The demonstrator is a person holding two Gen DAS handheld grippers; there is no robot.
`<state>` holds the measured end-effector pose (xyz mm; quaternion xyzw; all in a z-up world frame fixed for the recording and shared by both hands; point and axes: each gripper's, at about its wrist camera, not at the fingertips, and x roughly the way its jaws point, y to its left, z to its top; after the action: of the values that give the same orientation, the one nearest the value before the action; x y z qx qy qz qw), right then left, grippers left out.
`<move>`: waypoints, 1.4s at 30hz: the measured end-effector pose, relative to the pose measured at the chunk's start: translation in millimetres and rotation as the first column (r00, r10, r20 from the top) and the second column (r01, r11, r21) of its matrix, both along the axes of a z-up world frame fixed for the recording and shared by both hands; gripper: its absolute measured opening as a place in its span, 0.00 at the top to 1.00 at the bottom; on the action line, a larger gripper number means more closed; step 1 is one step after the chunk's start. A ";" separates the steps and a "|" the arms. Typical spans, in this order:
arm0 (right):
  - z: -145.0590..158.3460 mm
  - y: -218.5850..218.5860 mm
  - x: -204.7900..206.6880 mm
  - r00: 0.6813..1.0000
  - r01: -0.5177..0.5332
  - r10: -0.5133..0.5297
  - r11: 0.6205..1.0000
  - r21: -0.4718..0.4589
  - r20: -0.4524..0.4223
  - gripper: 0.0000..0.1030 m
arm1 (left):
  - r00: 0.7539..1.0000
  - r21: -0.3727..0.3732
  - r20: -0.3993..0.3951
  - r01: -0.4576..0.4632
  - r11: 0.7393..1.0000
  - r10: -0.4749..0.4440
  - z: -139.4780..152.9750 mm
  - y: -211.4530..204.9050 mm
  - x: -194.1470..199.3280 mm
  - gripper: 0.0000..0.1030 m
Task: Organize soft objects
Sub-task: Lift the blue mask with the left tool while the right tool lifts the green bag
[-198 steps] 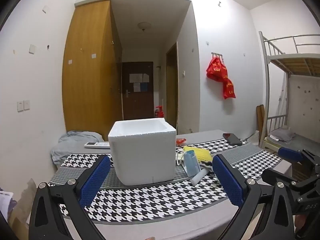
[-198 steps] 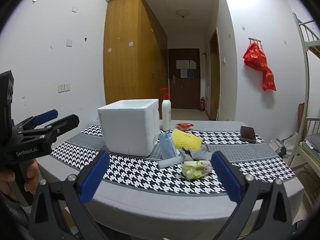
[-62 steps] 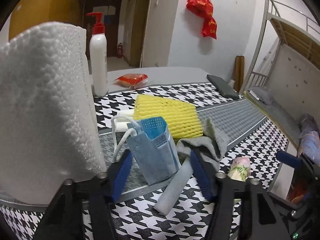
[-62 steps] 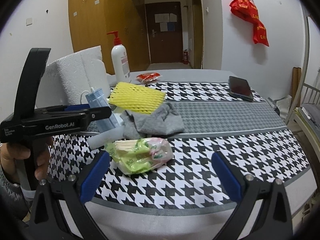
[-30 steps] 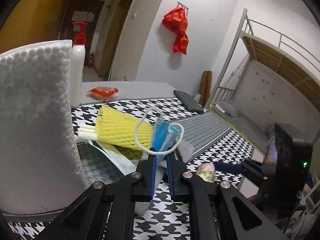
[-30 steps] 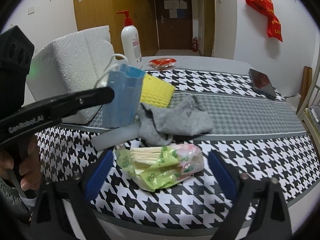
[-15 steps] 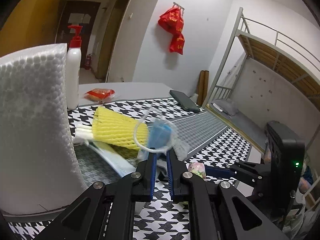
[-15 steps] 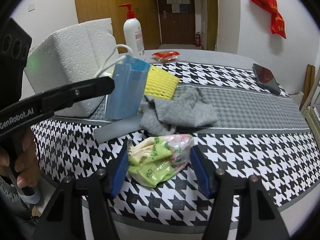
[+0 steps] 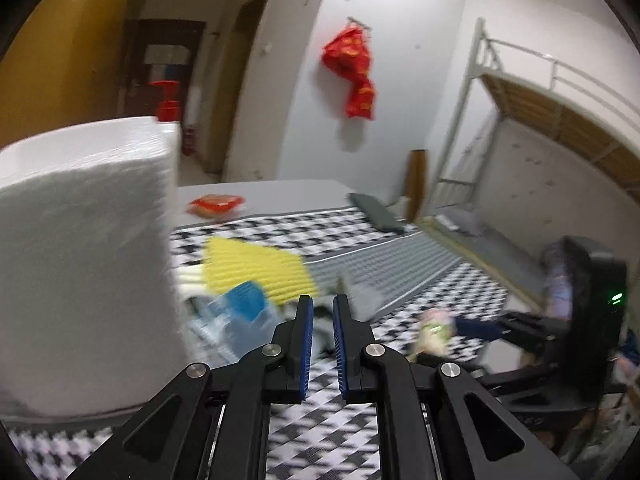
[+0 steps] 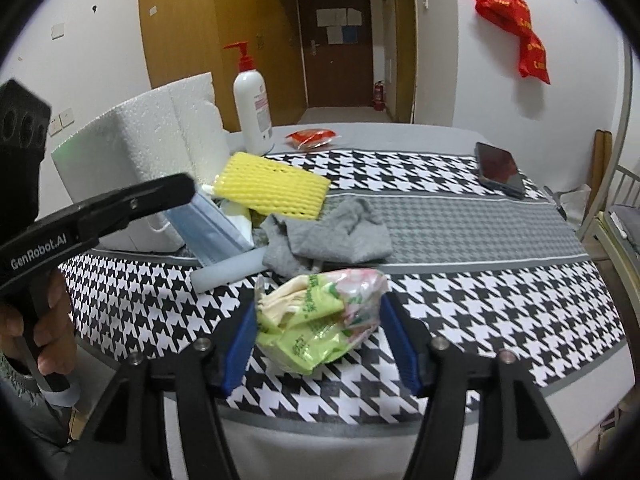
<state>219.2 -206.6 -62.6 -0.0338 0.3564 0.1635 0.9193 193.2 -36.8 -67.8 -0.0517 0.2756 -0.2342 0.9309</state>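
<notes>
The right gripper has just been closing its jaws, and the pads now pinch the green packet from both sides across its width, probably so the slack wrapper bunches up instead of slipping. Just beyond the jaws lies the grey sock, with the yellow foam net behind it. Ahead and to the left, the left gripper has its jaws almost together with nothing visible between them; the blue face mask lies loose just to their left, against the white foam box, likely where it all goes.
</notes>
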 end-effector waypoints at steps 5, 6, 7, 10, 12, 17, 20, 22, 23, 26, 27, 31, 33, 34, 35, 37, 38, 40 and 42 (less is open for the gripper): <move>-1.6 -4.8 -4.7 1.000 0.008 -0.008 1.000 0.019 0.003 0.37 | 0.997 0.059 -0.014 -0.081 0.995 0.082 -7.4 -0.2 -11.0 0.37; -3.1 -5.2 -5.4 1.000 0.010 -0.010 1.000 0.024 0.000 0.37 | 0.996 0.063 -0.008 -0.091 0.994 0.091 -8.0 1.1 -13.0 0.36; -3.9 -5.6 -5.6 1.000 0.010 -0.010 1.000 0.027 -0.002 0.37 | 0.995 0.073 -0.002 -0.098 0.993 0.098 -8.9 0.2 -14.5 0.36; -6.4 -7.2 -7.4 1.000 0.004 -0.004 0.999 0.036 -0.003 0.37 | 0.993 0.089 -0.015 -0.116 0.989 0.117 -13.8 -0.7 -10.2 0.36; -6.7 -7.6 -7.6 1.000 0.000 0.000 0.999 0.043 -0.001 0.37 | 0.992 0.090 -0.040 -0.117 0.989 0.121 -17.1 -1.9 -3.5 0.36; -5.9 -10.7 -11.6 1.000 -0.008 0.008 0.998 0.066 0.009 0.37 | 0.985 0.131 -0.078 -0.143 0.981 0.154 -27.1 -6.8 13.9 0.36; -7.3 -14.0 -12.5 1.000 -0.009 0.008 0.997 0.078 0.008 0.37 | 0.981 0.143 -0.098 -0.155 0.977 0.170 -32.3 -9.4 19.8 0.36; -9.0 -16.4 -12.1 1.000 -0.009 0.008 0.997 0.083 0.007 0.37 | 0.980 0.152 -0.090 -0.164 0.975 0.179 -32.9 -12.6 22.5 0.36; -9.4 -17.2 -11.5 1.000 -0.008 0.008 0.996 0.085 0.005 0.37 | 0.979 0.154 -0.087 -0.169 0.974 0.184 -33.1 -13.2 22.9 0.36; -10.9 -20.3 -10.3 1.000 -0.007 0.007 0.996 0.093 0.006 0.37 | 0.978 0.164 -0.082 -0.177 0.970 0.192 -32.8 -17.0 25.1 0.36; -11.4 -21.7 -9.9 1.000 -0.007 0.006 0.995 0.099 0.007 0.37 | 0.978 0.172 -0.081 -0.179 0.969 0.195 -33.0 -18.5 25.5 0.36; -14.1 -25.1 -8.9 1.000 -0.008 0.008 0.993 0.117 0.006 0.37 | 0.979 0.192 -0.074 -0.172 0.966 0.189 -32.1 -24.8 26.3 0.57; -15.0 -27.1 -9.2 1.000 -0.008 0.008 0.992 0.123 0.005 0.37 | 0.978 0.204 -0.084 -0.170 0.964 0.190 -32.6 -27.4 28.4 0.76; -15.1 -28.5 -9.3 1.000 -0.008 0.008 0.992 0.125 0.004 0.37 | 0.978 0.208 -0.090 -0.169 0.964 0.190 -33.6 -28.2 30.3 0.80; -15.0 -29.9 -9.4 1.000 -0.007 0.007 0.992 0.126 0.005 0.37 | 0.977 0.208 -0.097 -0.165 0.964 0.188 -34.4 -28.1 31.2 0.89; -14.5 -32.7 -9.3 1.000 -0.004 0.003 0.992 0.127 0.007 0.37 | 0.979 0.194 -0.106 -0.154 0.969 0.176 -34.0 -27.4 32.7 0.93; -14.2 -34.0 -9.1 1.000 -0.002 0.001 0.992 0.130 0.008 0.37 | 0.980 0.187 -0.105 -0.148 0.971 0.169 -33.0 -27.6 32.7 0.94; -14.0 -35.8 -9.0 1.000 -0.001 0.000 0.991 0.133 0.010 0.37 | 0.983 0.167 -0.111 -0.125 0.978 0.145 -30.3 -28.8 33.8 0.94; -14.0 -37.3 -9.6 1.000 0.000 -0.002 0.991 0.137 0.011 0.37 | 0.984 0.144 -0.119 -0.115 0.983 0.132 -26.6 -27.8 36.1 0.95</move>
<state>209.5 -243.9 -76.5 0.0287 0.3390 0.1868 0.9216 229.3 -64.6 -94.4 -0.0198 0.3463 -0.1528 0.9254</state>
